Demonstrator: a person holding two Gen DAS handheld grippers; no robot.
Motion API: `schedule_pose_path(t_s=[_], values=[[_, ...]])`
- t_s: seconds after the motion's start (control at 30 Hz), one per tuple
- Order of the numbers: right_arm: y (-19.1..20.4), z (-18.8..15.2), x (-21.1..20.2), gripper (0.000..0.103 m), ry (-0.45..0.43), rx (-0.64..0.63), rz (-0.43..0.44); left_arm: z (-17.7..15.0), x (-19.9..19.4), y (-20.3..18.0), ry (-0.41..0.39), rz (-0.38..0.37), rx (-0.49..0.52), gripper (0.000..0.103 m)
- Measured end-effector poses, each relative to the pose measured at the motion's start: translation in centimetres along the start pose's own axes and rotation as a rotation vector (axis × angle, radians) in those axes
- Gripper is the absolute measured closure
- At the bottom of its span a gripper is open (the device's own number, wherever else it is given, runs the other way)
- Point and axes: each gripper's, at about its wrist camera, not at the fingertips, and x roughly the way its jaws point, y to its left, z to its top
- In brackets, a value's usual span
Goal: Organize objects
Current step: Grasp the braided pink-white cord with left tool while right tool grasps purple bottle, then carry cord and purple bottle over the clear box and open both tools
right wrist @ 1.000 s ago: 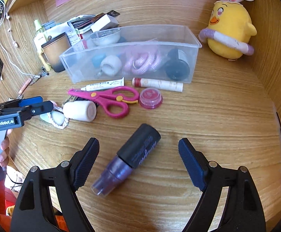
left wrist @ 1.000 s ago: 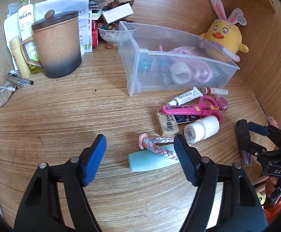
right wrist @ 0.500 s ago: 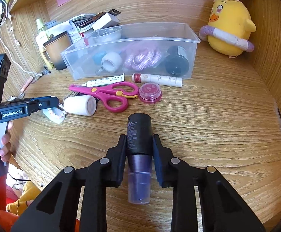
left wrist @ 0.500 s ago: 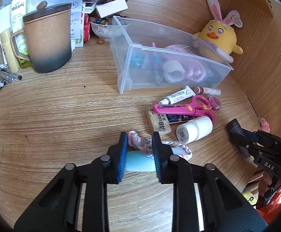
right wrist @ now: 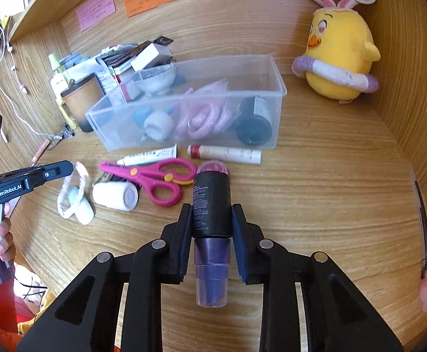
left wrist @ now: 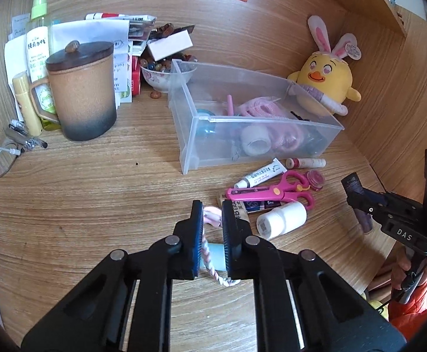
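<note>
Right gripper [right wrist: 212, 223] is clamped on a purple bottle [right wrist: 212, 220], long axis running straight along the fingers: black cap toward the top of the frame, clear purple base toward the bottom. It sits dead center in the lower half of the right wrist view, cap end overlapping a small pink jar [right wrist: 213, 167] on the desk.

Left gripper [left wrist: 212, 234] is squeezed on a light blue tube [left wrist: 214, 255] with a pink-and-white braided cord [left wrist: 209, 253] looped around it. From the left wrist view you mostly see a sliver of blue between the pads, lower middle. The right wrist view shows what that one hides: the tube hangs at mid-left of the frame, tilted, its pale end pointing down-right, cord draped around it.

Clear plastic bin [left wrist: 316, 120] sits upper middle in both views. Only the right wrist view shows the dark round bottle [right wrist: 254, 123] inside properly. Pink scissors [right wrist: 157, 176] and a white pill bottle [right wrist: 115, 196] lie on the wooden desk [right wrist: 330, 205] in front of the bin.
</note>
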Motion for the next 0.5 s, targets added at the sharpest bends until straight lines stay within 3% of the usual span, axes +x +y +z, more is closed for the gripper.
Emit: schedule_pose_path(t_s=[0.27,0.5], values=[[0.5,2.4,-0.2,0.080,-0.049,-0.043,0.009,1.8,-1.3,-0.5,-0.056,0.024,0.035,0.091],[0.3,4.4,0.2,0.080,-0.079,-0.051,0.027,1.2,1.9,0.0,0.073,0.024,0.049,0.077]])
